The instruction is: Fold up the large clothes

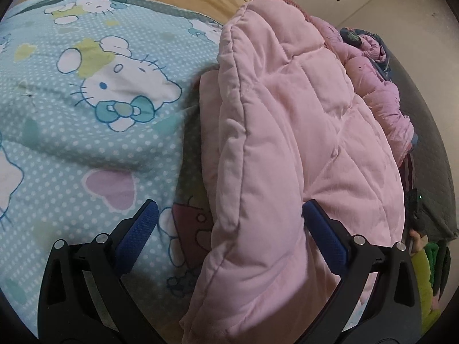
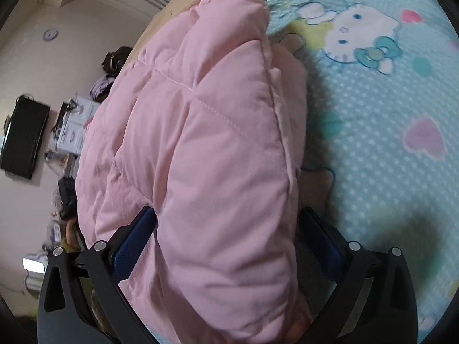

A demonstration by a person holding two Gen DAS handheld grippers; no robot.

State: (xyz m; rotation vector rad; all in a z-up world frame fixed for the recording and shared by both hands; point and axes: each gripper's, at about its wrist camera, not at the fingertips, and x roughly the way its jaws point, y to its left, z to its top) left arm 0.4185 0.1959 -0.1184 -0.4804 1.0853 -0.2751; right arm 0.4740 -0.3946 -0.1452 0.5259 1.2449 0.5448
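Pink quilted jacket (image 1: 287,143) lies on the bed's cartoon sheet (image 1: 86,100), its long axis running straight ahead of both tools. Left tool (image 1: 229,223) and right tool (image 2: 226,223) each straddle its near edge, jaws spread wide, neither clamped.

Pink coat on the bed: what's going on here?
A person with a handheld gripper in each hand is folding a pink quilted coat on a Hello Kitty bedspread. Both the left gripper and the right gripper have wide-open jaws straddling a puffy fold of the coat; neither has clamped down.
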